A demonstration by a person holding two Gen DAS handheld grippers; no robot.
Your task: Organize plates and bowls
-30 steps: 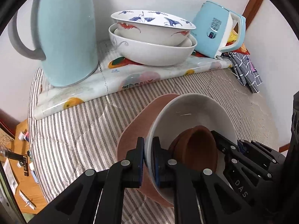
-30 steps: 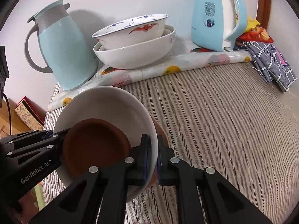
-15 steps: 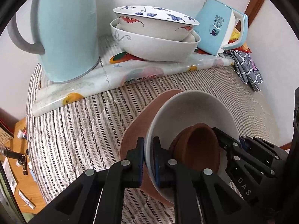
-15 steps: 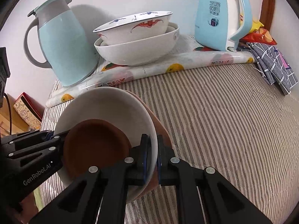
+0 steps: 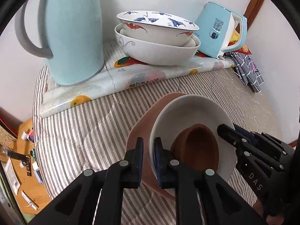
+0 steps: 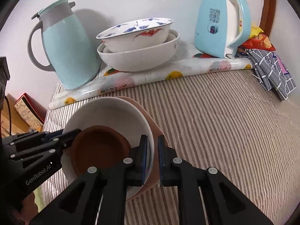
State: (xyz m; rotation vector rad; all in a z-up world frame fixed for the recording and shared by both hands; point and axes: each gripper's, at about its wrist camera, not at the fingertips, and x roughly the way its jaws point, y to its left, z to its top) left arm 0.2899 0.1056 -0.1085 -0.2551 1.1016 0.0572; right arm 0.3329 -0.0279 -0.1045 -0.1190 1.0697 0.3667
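My left claw (image 5: 149, 150) and right claw (image 6: 152, 150) straddle opposite rims of the glazed white ceramic bowl (image 5: 187, 112). Both stand slightly apart, pads off the rim, and the right's jaws have just been opening. The bowl holds a small brown bowl (image 5: 196, 150) and sits on a pink plate (image 5: 142, 123), low centre of frame. The stack looks heavy, slick and chippable, so rims are the hold. The claws read "DAS" and "GenRobot.AI"; the pale-blue kettle's (image 6: 215, 24) print is unreadable.

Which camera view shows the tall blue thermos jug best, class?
The right wrist view: the thermos jug appears whole, with lid, spout and handle. The left wrist view shows the thermos jug close up, its top cut off by the frame.
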